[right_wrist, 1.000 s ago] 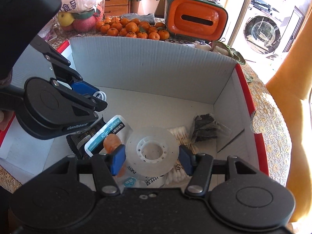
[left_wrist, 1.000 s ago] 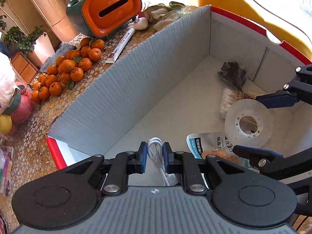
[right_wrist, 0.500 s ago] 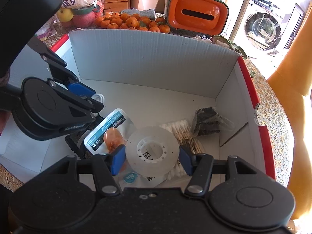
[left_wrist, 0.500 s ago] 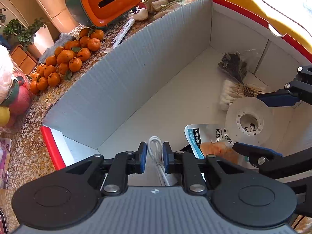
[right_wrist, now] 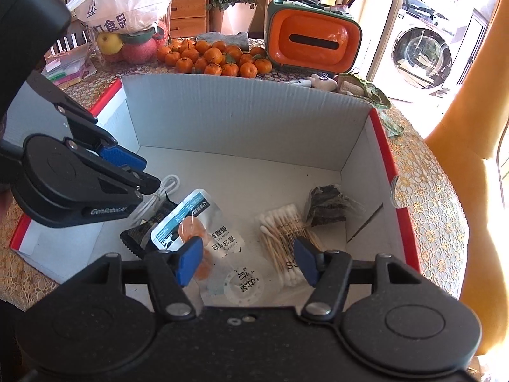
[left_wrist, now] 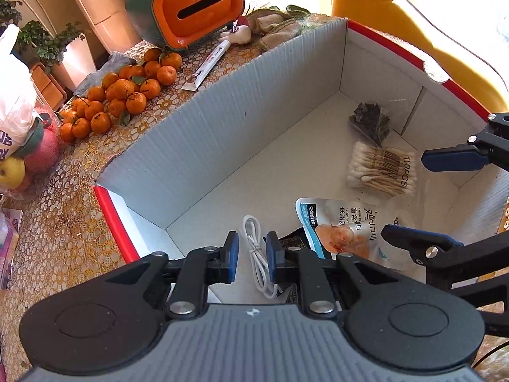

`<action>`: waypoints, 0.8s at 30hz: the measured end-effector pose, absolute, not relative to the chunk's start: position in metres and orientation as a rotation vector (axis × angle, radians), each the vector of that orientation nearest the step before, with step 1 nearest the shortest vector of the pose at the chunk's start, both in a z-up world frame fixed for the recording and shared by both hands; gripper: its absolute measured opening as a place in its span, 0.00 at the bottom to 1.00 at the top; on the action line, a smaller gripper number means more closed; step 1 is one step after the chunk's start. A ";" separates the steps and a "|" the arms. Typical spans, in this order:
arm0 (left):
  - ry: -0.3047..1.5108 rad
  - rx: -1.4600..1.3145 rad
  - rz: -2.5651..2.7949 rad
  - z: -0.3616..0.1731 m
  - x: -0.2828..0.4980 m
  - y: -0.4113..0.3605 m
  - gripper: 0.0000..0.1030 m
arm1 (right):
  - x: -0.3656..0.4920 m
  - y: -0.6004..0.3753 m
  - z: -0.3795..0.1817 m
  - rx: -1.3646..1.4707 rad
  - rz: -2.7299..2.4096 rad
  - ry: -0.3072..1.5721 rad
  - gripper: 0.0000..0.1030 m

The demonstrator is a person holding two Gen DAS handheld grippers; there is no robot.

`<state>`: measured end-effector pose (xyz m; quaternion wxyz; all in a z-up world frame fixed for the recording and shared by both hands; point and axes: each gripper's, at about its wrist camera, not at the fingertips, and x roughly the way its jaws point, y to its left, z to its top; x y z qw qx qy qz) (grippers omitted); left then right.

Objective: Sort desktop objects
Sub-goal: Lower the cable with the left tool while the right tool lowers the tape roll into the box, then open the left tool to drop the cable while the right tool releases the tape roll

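A red-edged cardboard box [left_wrist: 222,133] [right_wrist: 238,117] holds a snack packet [left_wrist: 340,226] [right_wrist: 197,210], a pack of cotton swabs [left_wrist: 381,168] [right_wrist: 283,229] and a dark sachet [left_wrist: 370,121] [right_wrist: 327,203]. A clear tape roll [right_wrist: 243,285] lies flat on the packet, below my right gripper [right_wrist: 248,261] [left_wrist: 405,195], which is wide open and holds nothing. A coiled white cable [left_wrist: 254,248] [right_wrist: 165,187] rests on the box floor. My left gripper [left_wrist: 252,256] [right_wrist: 140,175] hangs over it, jaws slightly apart, with floor showing between the cable and the left pad.
Behind the box on the patterned tablecloth are a pile of tangerines [left_wrist: 124,95] [right_wrist: 216,57], an orange tissue box [left_wrist: 194,6] [right_wrist: 311,41] and a white tube [left_wrist: 206,65]. A yellow chair [right_wrist: 470,127] stands to the right. A black item [right_wrist: 136,235] lies under the packet.
My right gripper has let go of the tape roll, which now lies on the packet. The cable has slipped forward out of the left pads. Both grippers have drawn back from the box floor.
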<state>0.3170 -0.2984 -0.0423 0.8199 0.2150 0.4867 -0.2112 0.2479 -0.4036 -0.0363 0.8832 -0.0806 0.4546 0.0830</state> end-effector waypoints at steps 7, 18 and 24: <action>1.008 0.415 -0.469 -0.019 0.302 -0.292 0.16 | 0.230 -0.405 -0.017 -0.156 0.174 0.914 0.62; 0.961 0.376 -0.499 0.014 0.269 -0.279 0.16 | 0.202 -0.397 0.012 -0.135 0.206 0.867 0.63; 0.930 0.355 -0.496 0.025 0.253 -0.267 0.16 | 0.186 -0.394 0.022 -0.131 0.205 0.842 0.65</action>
